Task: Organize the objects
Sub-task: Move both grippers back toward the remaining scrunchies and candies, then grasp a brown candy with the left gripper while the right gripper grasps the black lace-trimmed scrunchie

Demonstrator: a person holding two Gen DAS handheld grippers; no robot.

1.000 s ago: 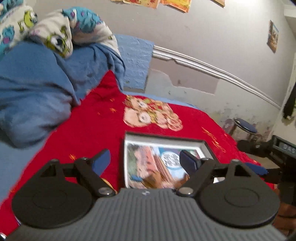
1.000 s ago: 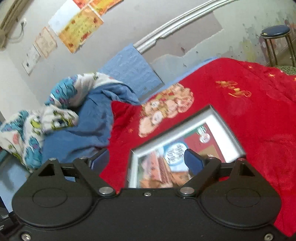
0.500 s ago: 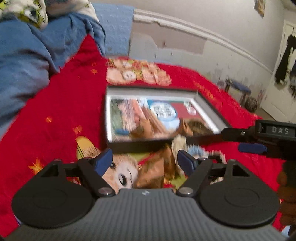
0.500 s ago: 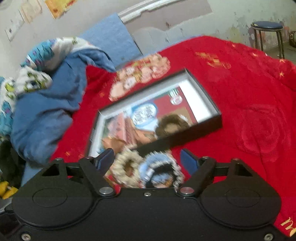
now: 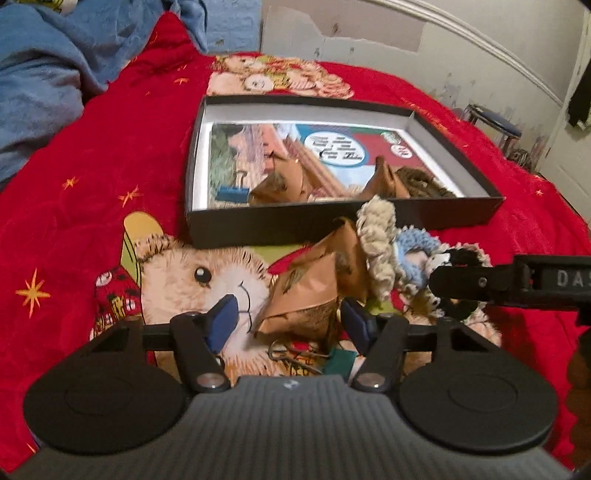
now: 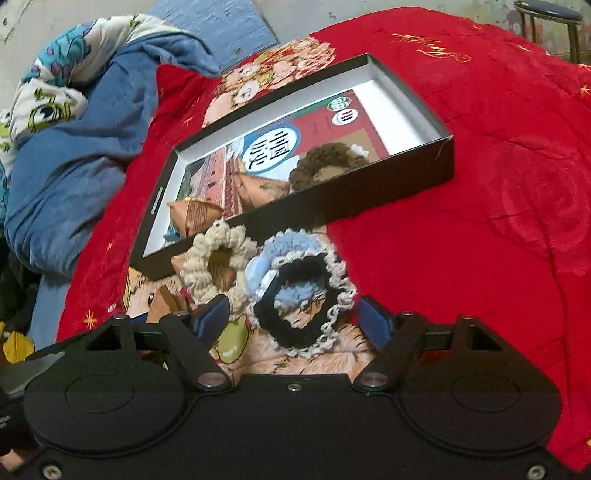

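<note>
A black shallow box (image 5: 340, 221) (image 6: 369, 192) lies on the red bedspread and holds a picture book, brown paper packets, a blue binder clip (image 5: 232, 192) and a brown scrunchie (image 6: 328, 162). In front of it lie a brown paper packet (image 5: 306, 291), a beige scrunchie (image 5: 375, 240) (image 6: 218, 262), a light blue scrunchie (image 5: 413, 254) and a black scrunchie with white trim (image 6: 306, 306). My left gripper (image 5: 290, 321) is open, its fingers on either side of the packet. My right gripper (image 6: 295, 317) is open around the black scrunchie.
A rumpled blue blanket (image 5: 44, 74) (image 6: 74, 147) lies at the left of the bed. A stool (image 5: 495, 125) (image 6: 546, 14) stands by the wall beyond the bed. A green binder clip (image 5: 340, 363) and metal wire lie under my left gripper.
Both grippers have tilted down and moved toward the near side of the box. The packet and scrunchies in front of the box have come into view between the fingers.
</note>
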